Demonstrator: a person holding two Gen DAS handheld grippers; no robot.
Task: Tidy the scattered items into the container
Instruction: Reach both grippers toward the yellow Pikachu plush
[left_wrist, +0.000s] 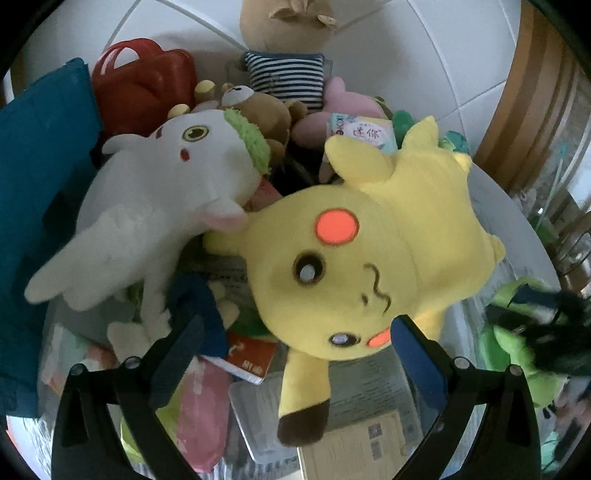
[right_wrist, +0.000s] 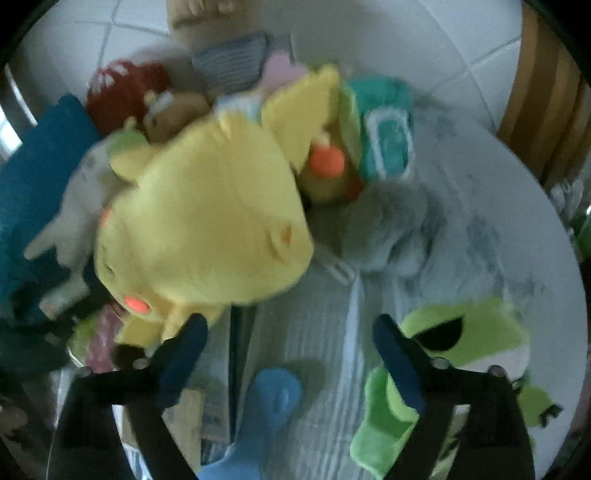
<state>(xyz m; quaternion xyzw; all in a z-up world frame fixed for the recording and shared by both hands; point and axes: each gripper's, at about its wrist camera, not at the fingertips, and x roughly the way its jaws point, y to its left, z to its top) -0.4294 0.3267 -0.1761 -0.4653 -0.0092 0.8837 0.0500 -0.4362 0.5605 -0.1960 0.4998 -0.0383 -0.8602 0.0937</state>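
A yellow Pikachu plush (left_wrist: 369, 258) lies on its side on top of the full container, next to a white winged plush (left_wrist: 159, 206). My left gripper (left_wrist: 295, 354) is open just above the Pikachu's head and ear, holding nothing. In the blurred right wrist view the Pikachu (right_wrist: 207, 229) fills the left middle. My right gripper (right_wrist: 290, 354) is open and empty over a grey striped cloth (right_wrist: 321, 332). A green frog plush (right_wrist: 469, 343) lies by its right finger and a blue plush (right_wrist: 266, 413) lies below between the fingers.
The container holds a red toy basket (left_wrist: 144, 81), a brown bear (left_wrist: 258, 110), a striped-shirt doll (left_wrist: 288, 48), a pink plush (left_wrist: 347, 107), packets and boxes (left_wrist: 369, 413). A teal cushion (left_wrist: 40, 206) is on the left. A green and orange toy (right_wrist: 369, 147) lies behind the Pikachu.
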